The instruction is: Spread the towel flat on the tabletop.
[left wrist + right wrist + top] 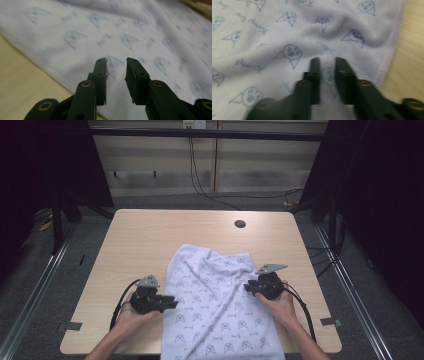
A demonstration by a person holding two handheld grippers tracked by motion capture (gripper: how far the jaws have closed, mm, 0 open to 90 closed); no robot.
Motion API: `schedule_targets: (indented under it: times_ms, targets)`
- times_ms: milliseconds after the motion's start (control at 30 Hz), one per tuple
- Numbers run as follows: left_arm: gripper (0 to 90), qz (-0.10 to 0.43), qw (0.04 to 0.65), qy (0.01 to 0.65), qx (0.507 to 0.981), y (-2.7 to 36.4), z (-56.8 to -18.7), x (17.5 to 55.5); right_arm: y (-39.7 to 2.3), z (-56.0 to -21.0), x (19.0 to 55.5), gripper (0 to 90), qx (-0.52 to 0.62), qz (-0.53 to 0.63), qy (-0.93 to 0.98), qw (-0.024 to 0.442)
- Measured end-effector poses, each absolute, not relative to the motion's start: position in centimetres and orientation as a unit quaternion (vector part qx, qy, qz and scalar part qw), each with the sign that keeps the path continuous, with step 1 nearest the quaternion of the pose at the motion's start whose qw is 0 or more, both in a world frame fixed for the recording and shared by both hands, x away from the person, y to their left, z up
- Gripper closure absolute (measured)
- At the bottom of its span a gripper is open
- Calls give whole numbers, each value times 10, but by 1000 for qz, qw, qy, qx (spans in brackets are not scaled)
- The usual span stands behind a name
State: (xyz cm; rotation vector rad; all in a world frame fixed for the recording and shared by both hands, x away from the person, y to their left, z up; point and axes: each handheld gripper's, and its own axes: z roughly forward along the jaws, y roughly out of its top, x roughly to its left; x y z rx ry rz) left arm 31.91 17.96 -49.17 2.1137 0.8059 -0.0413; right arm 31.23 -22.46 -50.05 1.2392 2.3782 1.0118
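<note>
A white printed cloth (pixel 220 305) lies on the table's (pixel 150 235) near half, between both grippers. Left gripper (pixel 116 67) hovers over its edge, jaws parted, empty; right gripper (pixel 327 65) narrow — apparently pinching nothing yet. Grab the hems squarely — then lift evenly.

A pale wooden counter (pixel 150 235) with rounded corners has a small dark round hole (pixel 240 224) near its far edge. A white cloth (pixel 220 310) printed with blue figures lies rumpled on it, hanging over the near edge.
</note>
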Motion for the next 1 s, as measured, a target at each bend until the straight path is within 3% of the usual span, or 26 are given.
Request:
schedule_targets:
  times_ms: [67,267,367,467,600,800,1000]
  targets:
    - [689,4,418,328,847,174,-493,334,-229,-500,308,883,434,355,820,119]
    - [726,17,390,311,866,168,-499,331,-245,-490,270,888,419,360,827,102]
    - [746,-11,399,297,867,173,-500,311,-254,-490,246,885,412,355,835,85]
    - [759,-45,392,282,875,175,-498,289,-256,-491,223,869,403,344,847,38]
    - [757,-63,402,264,875,180,-494,277,-254,-484,203,786,387,366,846,26]
    - [731,-9,449,332,830,189,-485,322,-267,-473,251,705,427,405,804,90]
    - [632,9,449,371,813,183,-498,357,-265,-487,304,589,451,387,796,112]
